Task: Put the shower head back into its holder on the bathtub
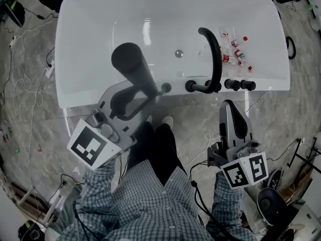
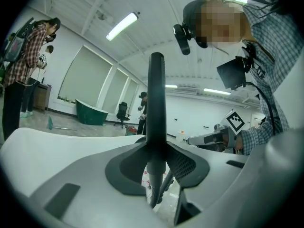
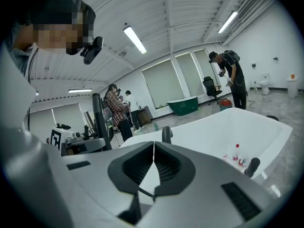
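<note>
The big white bathtub lay in front of me. My left gripper was squeezed tight on the handle of the shower head, holding it tipped over the tub's near rim with its low end close to the little holder on that rim, ready, I think, to slide in. My right gripper was pinched together with nothing in it, hanging just outside the near rim, likely to keep out of the way.

I see a grey marbled floor strewn with cables, strip lights overhead, blinded windows far off.
</note>
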Action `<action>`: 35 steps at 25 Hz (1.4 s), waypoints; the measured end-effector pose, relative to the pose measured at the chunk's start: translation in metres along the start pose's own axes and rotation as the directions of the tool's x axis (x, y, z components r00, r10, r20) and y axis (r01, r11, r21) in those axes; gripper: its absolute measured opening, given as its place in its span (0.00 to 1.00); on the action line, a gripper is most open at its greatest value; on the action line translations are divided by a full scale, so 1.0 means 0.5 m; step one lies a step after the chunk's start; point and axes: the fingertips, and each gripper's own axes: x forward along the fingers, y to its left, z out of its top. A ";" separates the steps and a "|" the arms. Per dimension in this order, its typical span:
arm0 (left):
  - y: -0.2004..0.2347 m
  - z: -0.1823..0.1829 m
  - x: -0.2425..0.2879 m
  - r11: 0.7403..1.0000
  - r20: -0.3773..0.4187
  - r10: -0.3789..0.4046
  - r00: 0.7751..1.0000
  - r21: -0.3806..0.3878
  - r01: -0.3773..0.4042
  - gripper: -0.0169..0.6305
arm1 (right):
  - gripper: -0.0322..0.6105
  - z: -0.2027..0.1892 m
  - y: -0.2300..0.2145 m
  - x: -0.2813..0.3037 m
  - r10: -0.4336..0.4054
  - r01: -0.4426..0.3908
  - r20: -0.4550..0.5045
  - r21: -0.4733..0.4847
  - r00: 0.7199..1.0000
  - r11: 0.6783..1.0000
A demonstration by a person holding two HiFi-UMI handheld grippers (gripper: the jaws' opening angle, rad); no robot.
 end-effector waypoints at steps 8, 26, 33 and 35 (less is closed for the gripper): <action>0.018 -0.051 0.010 1.000 -0.024 0.003 1.000 -0.020 -0.003 0.23 | 0.08 -0.044 -0.017 0.009 -0.019 0.019 -0.020 0.009 1.000 1.000; 0.037 -0.190 0.067 1.000 -0.077 -0.009 0.997 -0.023 0.007 0.23 | 0.08 -0.151 -0.066 0.024 -0.035 0.038 -0.075 0.040 0.997 0.998; 0.046 -0.249 0.090 0.999 -0.091 -0.014 0.996 -0.032 0.011 0.23 | 0.08 -0.204 -0.095 0.029 -0.043 0.049 -0.110 0.056 0.993 0.997; 0.052 -0.265 0.096 0.999 -0.092 -0.012 0.996 -0.033 0.009 0.23 | 0.08 -0.218 -0.102 0.032 -0.044 0.051 -0.121 0.058 0.992 0.997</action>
